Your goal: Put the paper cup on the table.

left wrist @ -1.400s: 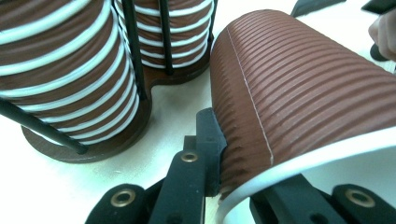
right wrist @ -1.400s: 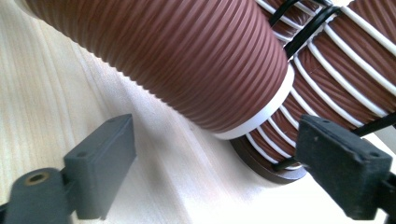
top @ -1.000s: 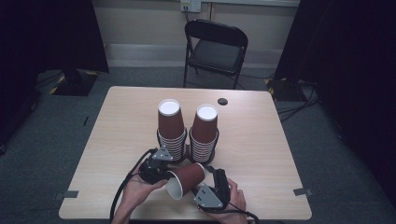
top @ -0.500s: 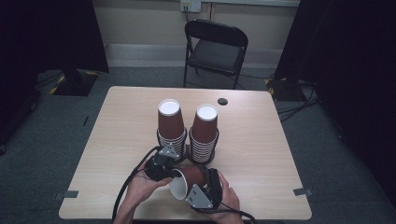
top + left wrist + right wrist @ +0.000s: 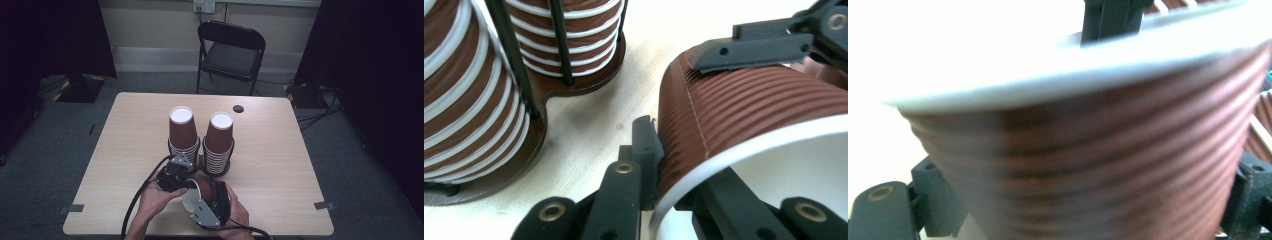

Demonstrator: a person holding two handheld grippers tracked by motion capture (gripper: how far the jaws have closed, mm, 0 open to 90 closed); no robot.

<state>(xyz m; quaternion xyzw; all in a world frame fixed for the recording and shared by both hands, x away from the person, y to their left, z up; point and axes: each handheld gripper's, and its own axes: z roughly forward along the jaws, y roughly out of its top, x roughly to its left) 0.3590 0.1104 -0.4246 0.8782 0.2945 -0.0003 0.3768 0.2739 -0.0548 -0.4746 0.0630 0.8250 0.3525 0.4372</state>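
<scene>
Cup [image 5: 199, 192] on its side at the table's [image 5: 280, 165] near edge, a little nearer than a second ago — left gripper [image 5: 175, 176] pinches its rim, right gripper [image 5: 214, 200] clasps its body. Two stacks [image 5: 201, 137] stand beyond, unmoved.

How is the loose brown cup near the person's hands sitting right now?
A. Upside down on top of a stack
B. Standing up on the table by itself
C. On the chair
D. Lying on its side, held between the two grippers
D: the loose cup lies sideways with its white opening toward the person, the left gripper and right gripper on either side, in front of the two cup stacks.
</scene>
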